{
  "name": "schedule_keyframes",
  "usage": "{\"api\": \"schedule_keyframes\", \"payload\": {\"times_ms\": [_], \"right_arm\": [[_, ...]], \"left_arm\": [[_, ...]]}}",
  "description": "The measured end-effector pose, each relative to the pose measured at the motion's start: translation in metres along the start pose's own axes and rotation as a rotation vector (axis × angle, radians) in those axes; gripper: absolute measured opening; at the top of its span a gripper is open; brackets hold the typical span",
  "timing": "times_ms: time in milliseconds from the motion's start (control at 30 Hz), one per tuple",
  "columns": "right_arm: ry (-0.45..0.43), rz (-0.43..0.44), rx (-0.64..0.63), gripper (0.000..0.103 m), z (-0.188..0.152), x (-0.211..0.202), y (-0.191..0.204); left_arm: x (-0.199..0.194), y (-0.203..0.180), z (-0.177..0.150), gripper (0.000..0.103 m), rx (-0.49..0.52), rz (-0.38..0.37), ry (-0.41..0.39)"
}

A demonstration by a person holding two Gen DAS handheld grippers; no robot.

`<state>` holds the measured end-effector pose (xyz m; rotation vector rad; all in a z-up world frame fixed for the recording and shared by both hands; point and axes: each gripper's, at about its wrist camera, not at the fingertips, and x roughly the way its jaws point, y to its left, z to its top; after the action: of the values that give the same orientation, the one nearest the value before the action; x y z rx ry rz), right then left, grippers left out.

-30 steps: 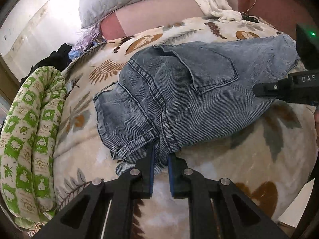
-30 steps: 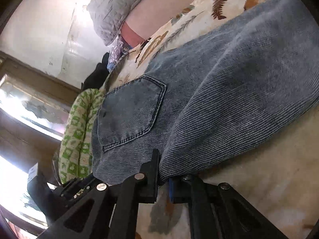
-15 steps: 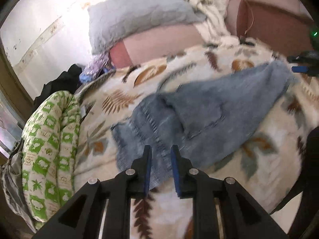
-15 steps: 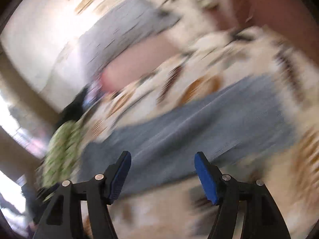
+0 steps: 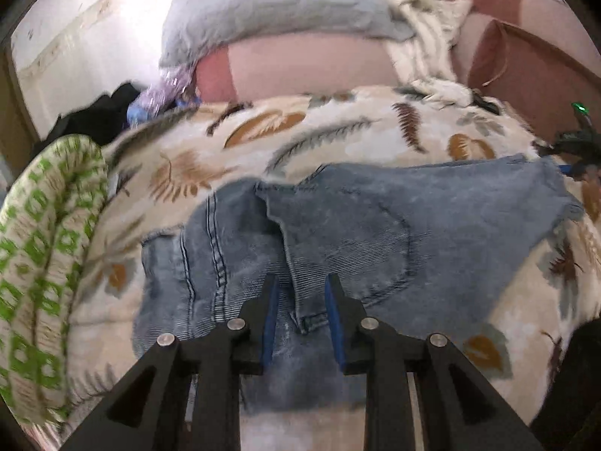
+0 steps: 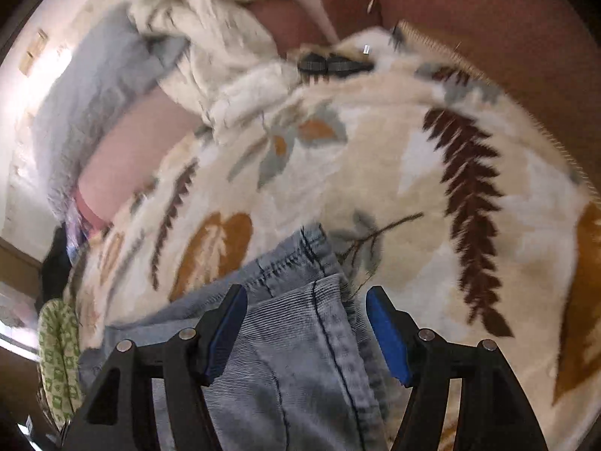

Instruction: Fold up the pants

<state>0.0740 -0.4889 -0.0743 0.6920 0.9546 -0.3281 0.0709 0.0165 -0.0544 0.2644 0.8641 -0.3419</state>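
Blue denim pants (image 5: pixel 375 225) lie folded over on a cream leaf-patterned blanket (image 5: pixel 338 131). In the left wrist view my left gripper (image 5: pixel 300 312) is open, its blue pads on either side of the back pocket's near corner, just above the cloth. In the right wrist view my right gripper (image 6: pixel 306 334) is wide open over the hem end of the pants (image 6: pixel 300 338), with the stitched hem edge between its fingers. The right gripper also shows at the far right of the left wrist view (image 5: pixel 574 150), by the hem end.
A green-and-white patterned cushion (image 5: pixel 41 263) lies at the blanket's left edge. A grey pillow (image 5: pixel 270 3) and a pink bolster (image 5: pixel 300 64) lie at the back. A cream throw (image 6: pixel 225 37) and a brown-red cushion (image 5: pixel 526 67) are at the back right. Dark clothes (image 5: pixel 94 116) lie at far left.
Both grippers let go of the pants' near edge and pulled back. The left one now hovers open over the pocket; the right one swung to the hem end, open.
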Motion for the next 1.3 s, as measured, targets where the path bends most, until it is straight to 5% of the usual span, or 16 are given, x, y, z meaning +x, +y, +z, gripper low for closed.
{"api": "schedule_keyframes", "payload": {"times_ms": [67,167,367,500,600,667,800,900,967,1300], "right_arm": [[0.045,-0.024,-0.045,0.016,0.000,0.011,0.005],[0.037,-0.090,-0.148,0.011,-0.003,0.011,0.019],[-0.212,-0.088,-0.250,0.011,0.008,-0.029,0.047],[-0.309,-0.117,-0.337,0.011,0.011,-0.012,0.058],[-0.175,-0.134,-0.211,0.017,0.016,0.022,0.035],[-0.135,-0.169,-0.156,0.031,0.011,0.028,0.021],[-0.243,-0.144,-0.138,0.035,-0.006,-0.013,0.006],[-0.286,-0.079,-0.209,0.040,-0.024,-0.051,0.013],[-0.213,-0.063,-0.314,0.045,-0.035,-0.053,0.030],[0.016,-0.219,-0.528,0.045,-0.075,0.009,0.083]], "left_arm": [[0.015,0.004,-0.003,0.025,-0.023,0.037,0.034],[0.024,0.011,-0.009,0.029,-0.052,0.055,0.039],[0.029,0.007,-0.010,0.029,-0.071,0.102,0.047],[0.029,0.004,-0.011,0.029,-0.094,0.138,0.025],[0.028,0.000,-0.013,0.029,-0.084,0.164,0.017],[0.029,-0.001,-0.014,0.029,-0.071,0.172,0.021],[0.030,0.002,-0.014,0.029,-0.085,0.154,0.031],[0.030,0.000,-0.015,0.030,-0.081,0.163,0.029],[0.030,-0.001,-0.016,0.030,-0.084,0.167,0.029],[0.024,0.004,-0.022,0.030,-0.099,0.131,0.058]]}}
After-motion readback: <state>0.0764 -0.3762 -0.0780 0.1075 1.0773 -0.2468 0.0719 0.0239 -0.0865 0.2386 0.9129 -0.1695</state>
